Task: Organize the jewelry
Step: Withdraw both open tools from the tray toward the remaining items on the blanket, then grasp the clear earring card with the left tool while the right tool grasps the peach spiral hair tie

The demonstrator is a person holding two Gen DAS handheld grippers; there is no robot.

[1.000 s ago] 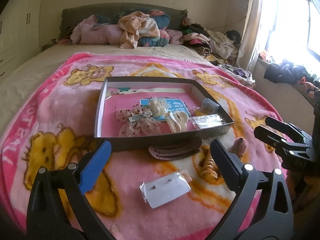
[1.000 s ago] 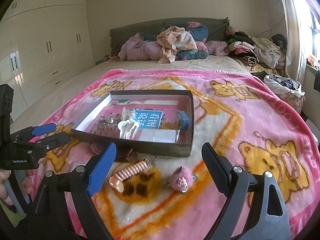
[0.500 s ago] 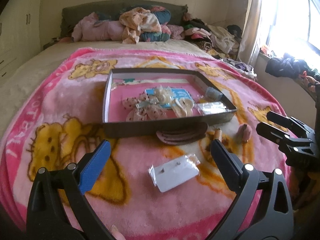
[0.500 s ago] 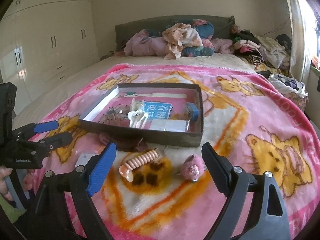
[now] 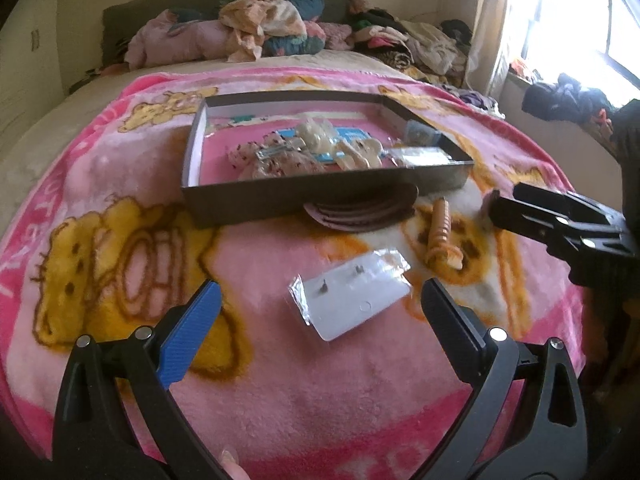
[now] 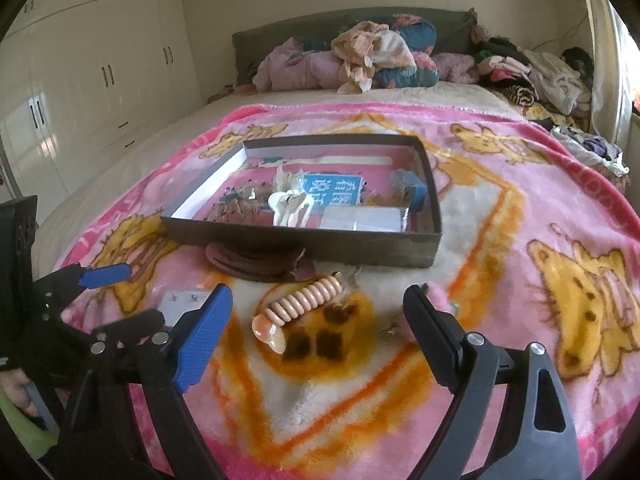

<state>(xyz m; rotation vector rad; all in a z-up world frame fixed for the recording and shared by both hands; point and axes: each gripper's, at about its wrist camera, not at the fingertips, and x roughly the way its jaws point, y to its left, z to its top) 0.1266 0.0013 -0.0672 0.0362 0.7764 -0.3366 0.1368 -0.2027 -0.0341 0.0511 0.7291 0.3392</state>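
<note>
A shallow dark box on the pink blanket holds hair bows, clips and small packets. In front of it lie brown oval pads, a peach spiral hair clip, a pink fuzzy piece and a white earring card in a plastic sleeve. My left gripper is open and empty, just short of the earring card. My right gripper is open and empty, just short of the spiral clip; the pink piece lies partly hidden behind its right finger.
The blanket covers a bed with heaped clothes and pillows at the headboard. White wardrobes stand to the left, a window with more clothes to the right.
Both grippers have moved forward and lower toward the blanket. The earring card and the spiral clip now lie closer between their fingers. Both stay open.
</note>
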